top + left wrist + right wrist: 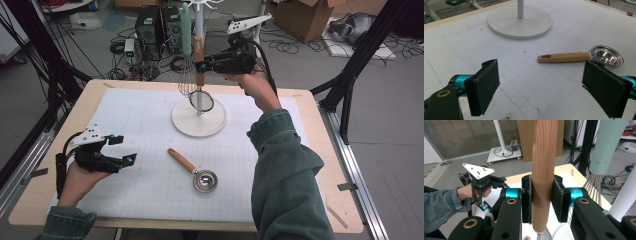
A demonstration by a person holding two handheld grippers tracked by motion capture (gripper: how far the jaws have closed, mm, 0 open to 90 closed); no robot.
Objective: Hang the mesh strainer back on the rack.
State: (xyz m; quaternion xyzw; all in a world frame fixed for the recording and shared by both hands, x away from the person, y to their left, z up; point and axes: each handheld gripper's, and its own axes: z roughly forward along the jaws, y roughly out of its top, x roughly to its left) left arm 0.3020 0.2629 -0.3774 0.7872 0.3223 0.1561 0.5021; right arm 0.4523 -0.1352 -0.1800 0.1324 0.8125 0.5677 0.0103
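The right gripper [204, 64] is raised above the stand base [184, 125], its jaws closed on the wooden handle [199, 60] of the strainer [201, 101]. The right gripper view shows the pads [527, 200] pressed flat against both sides of that handle [544, 175], which stands upright between them. The high view adds that the strainer's mesh bowl hangs below the grip, just above the stand base and beside the stand pole [199, 30]. A whisk [187, 75] with a pale green handle hangs just beside the strainer.

The left gripper [117, 150] rests low, well apart from the stand base toward the person, with its jaws wide apart and holding nothing. The left gripper view shows bare mat [529, 82] between its pads [485, 87]. A measuring spoon [195, 172] lies on the mat between the left gripper and the stand base.
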